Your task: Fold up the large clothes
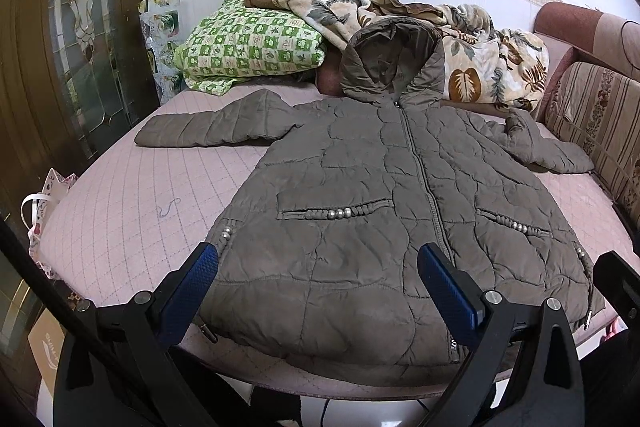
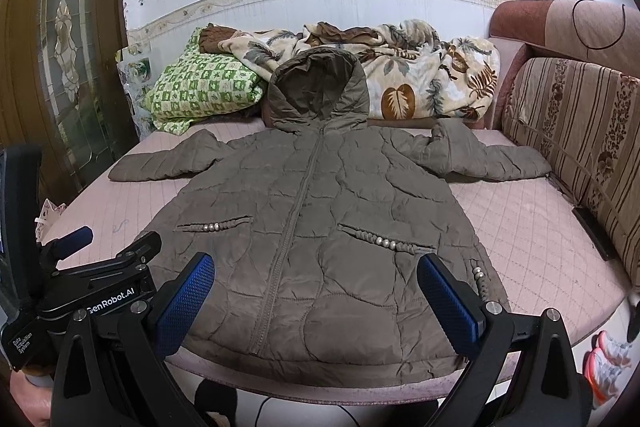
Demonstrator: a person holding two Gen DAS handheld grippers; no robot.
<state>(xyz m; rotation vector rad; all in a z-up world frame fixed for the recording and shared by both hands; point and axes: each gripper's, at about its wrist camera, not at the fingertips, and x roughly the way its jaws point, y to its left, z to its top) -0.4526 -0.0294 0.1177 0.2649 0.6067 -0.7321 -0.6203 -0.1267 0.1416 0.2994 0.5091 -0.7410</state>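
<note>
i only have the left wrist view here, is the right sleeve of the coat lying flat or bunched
Observer: On the right wrist view the right sleeve lies spread flat on the bed, cuff pointing at the striped sofa cushion.
Operator: where's my left gripper, can't place it from here
Observer: The left gripper shows at the left edge of the right wrist view, near the bed's left front corner, beside the coat and not touching it.
Operator: right gripper holding anything
Observer: No, the right gripper is open above the hem, nothing between its fingers.
</note>
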